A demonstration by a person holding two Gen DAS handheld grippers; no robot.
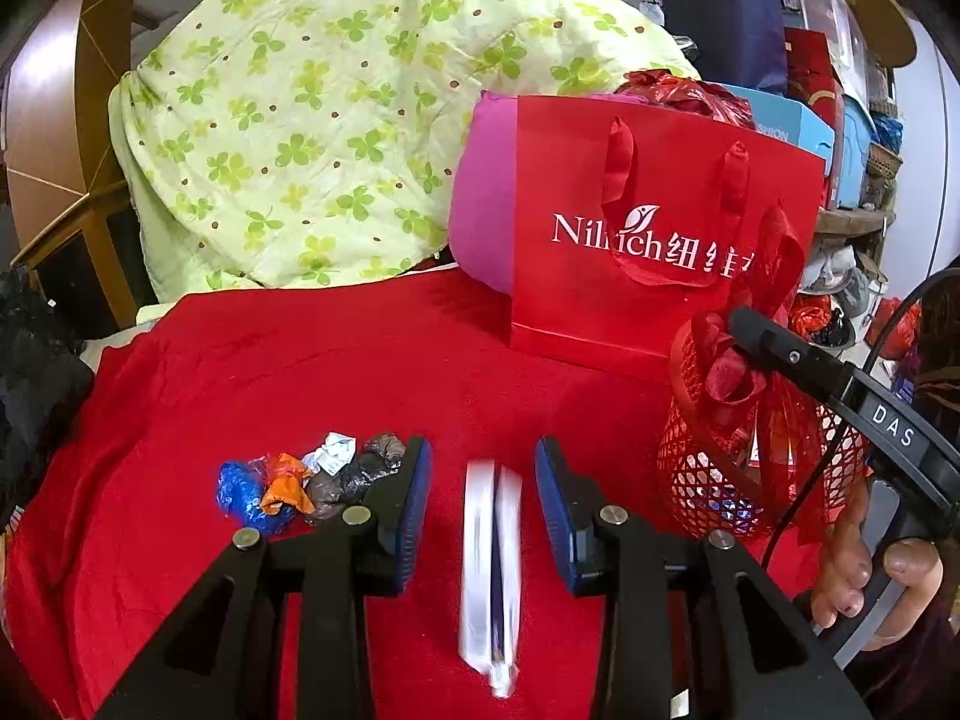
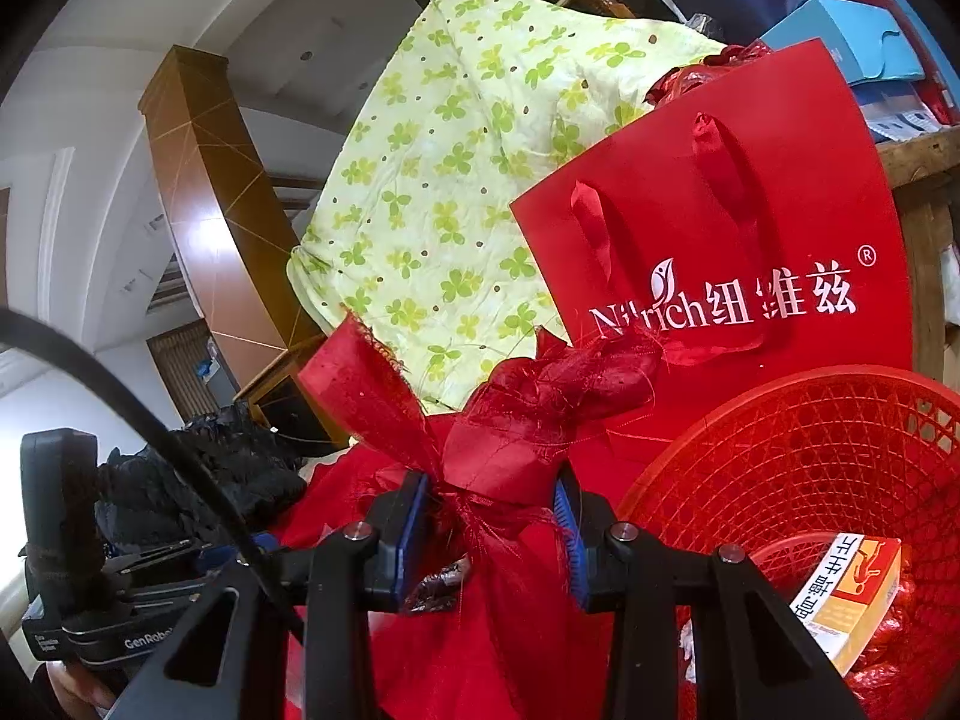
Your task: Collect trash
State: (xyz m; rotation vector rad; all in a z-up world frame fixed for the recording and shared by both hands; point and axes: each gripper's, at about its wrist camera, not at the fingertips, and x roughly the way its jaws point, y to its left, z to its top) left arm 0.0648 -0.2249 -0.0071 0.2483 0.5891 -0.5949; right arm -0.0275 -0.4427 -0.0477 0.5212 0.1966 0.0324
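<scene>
Red cloth (image 1: 360, 372) covers the worktop: my left gripper (image 1: 483, 486) stands part-open around a blurred white packet (image 1: 489, 564), long axis along its fingers, pads clear. Crumpled wrappers (image 1: 306, 480) lie just left. My right gripper (image 2: 495, 516) clamps the mesh basket's (image 2: 840, 450) ribbon bow (image 2: 516, 420).

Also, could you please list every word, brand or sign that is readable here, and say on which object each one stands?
"Nitrich", Chinese characters and "®": red paper bag, white print, partly covered by its ribbon handle.
"DAS": black gripper body, seen from the left wrist.
"GenRobot", cut off by a cable: other gripper's body; small print beside it unreadable.
Chinese characters, sideways: orange and white box in the red basket; smaller lines blurred.
"...HION": blue box, partly hidden.
</scene>
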